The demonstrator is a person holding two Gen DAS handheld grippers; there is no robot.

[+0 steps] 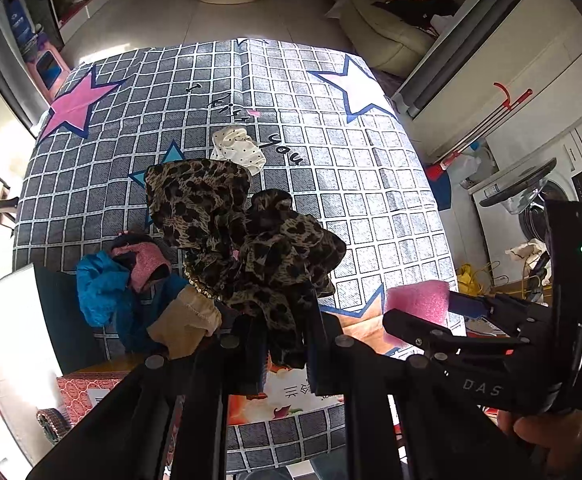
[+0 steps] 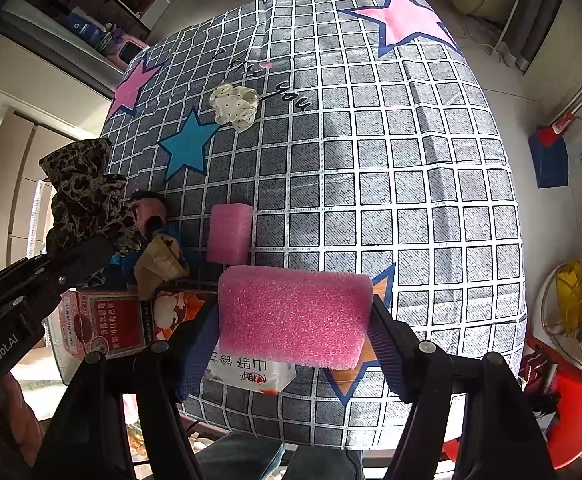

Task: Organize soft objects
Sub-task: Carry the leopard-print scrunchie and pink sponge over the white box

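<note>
left hand-held gripper [image 1: 279, 344] pinched tight on leopard scrunchie [image 1: 247, 232], limp, light, hanging above the blue cloth [image 1: 103, 292]. right hand-held gripper [image 2: 295, 320] holds pink foam block [image 2: 295, 312] by its ends; squashy, grip gently.

**Checked star cloth and what lies on it**

A table [image 2: 411, 184] covered by a grey checked cloth with pink, blue and white stars carries a crumpled white dotted cloth [image 2: 235, 106] near its middle. A pink foam block [image 2: 229, 232] rests nearer the front edge, just beside a heap of blue, tan and pink fabrics [image 1: 139, 296]. Printed cartons [image 2: 111, 320] sit at the front edge.
</note>
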